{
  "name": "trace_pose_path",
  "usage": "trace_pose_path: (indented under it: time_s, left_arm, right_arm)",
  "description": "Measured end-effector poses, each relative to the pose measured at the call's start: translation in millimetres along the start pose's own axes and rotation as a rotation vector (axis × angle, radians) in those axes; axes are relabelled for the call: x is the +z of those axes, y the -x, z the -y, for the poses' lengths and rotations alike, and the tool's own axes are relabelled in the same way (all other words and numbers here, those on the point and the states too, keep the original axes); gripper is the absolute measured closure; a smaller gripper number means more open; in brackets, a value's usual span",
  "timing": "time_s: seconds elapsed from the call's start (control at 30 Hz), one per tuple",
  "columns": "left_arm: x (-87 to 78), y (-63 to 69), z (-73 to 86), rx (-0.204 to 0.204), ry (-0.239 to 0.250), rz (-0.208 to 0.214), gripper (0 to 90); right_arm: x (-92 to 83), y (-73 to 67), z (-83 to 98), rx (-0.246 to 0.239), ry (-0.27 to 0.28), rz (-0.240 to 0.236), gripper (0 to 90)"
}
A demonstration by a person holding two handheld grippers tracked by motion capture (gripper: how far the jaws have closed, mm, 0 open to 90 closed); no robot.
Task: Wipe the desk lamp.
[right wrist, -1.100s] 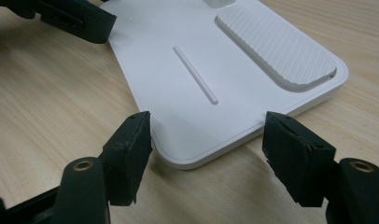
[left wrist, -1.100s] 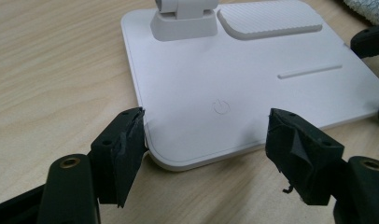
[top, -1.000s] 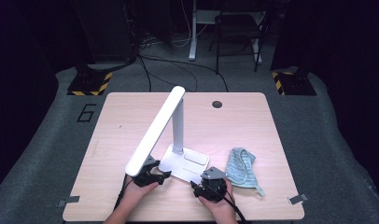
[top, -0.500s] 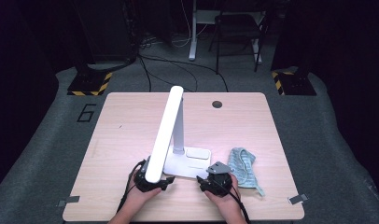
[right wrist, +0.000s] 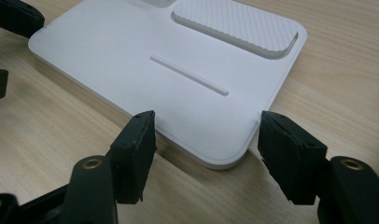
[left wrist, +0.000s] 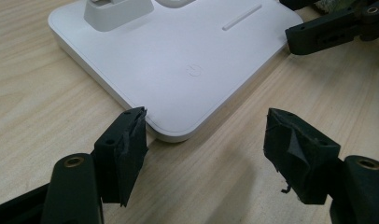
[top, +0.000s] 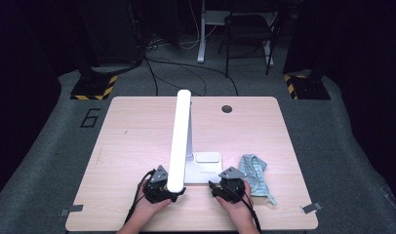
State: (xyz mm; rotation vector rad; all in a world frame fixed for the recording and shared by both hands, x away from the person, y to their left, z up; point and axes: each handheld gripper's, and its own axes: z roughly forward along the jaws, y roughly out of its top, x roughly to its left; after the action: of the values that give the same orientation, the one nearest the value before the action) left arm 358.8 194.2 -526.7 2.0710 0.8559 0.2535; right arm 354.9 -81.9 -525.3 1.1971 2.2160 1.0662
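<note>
High view: white lamp (top: 186, 146) stands near the desk (top: 128, 146) front edge. Left gripper (left wrist: 204, 140) and right gripper (right wrist: 206, 140) each straddle a base corner, jaws apart, gripping nothing.

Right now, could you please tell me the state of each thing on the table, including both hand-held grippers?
Desk lamp: lit, arm reaching toward the person over its base.
Lamp base: flat on the table.
Cloth: crumpled, lying right of the base, apart from it.
Left hand-held gripper: open, jaws astride a near base corner.
Right hand-held gripper: open, jaws astride the other near corner.
</note>
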Motion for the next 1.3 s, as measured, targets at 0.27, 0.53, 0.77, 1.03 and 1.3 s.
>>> trace_pose_path:
  time_s: [0.27, 0.53, 0.77, 1.03, 1.3]
  left_arm:
    - [0.7, -0.3, -0.5, -0.010, 0.001, 0.008, 30.9]
    - [-3.5, -0.8, -0.7, -0.006, 0.003, 0.006, 31.3]
    - [-10.3, -1.1, -1.3, -0.011, 0.015, 0.005, 31.4]
    - [-20.3, -1.6, -2.1, -0.024, 0.039, 0.003, 31.5]
    - [-35.7, 1.4, -3.2, -0.016, 0.062, -0.019, 32.1]
  right_arm:
    - [0.7, 1.3, -1.1, 0.019, -0.002, -0.003, 37.0]
    - [-10.6, 1.3, -2.7, 0.023, 0.037, -0.006, 36.9]
    - [-14.1, -0.9, -3.5, 0.015, 0.046, -0.021, 36.8]
    - [-16.6, -2.7, -5.1, -0.005, 0.054, -0.038, 36.7]
    - [-27.1, -5.5, -18.0, 0.010, 0.075, -0.067, 36.3]
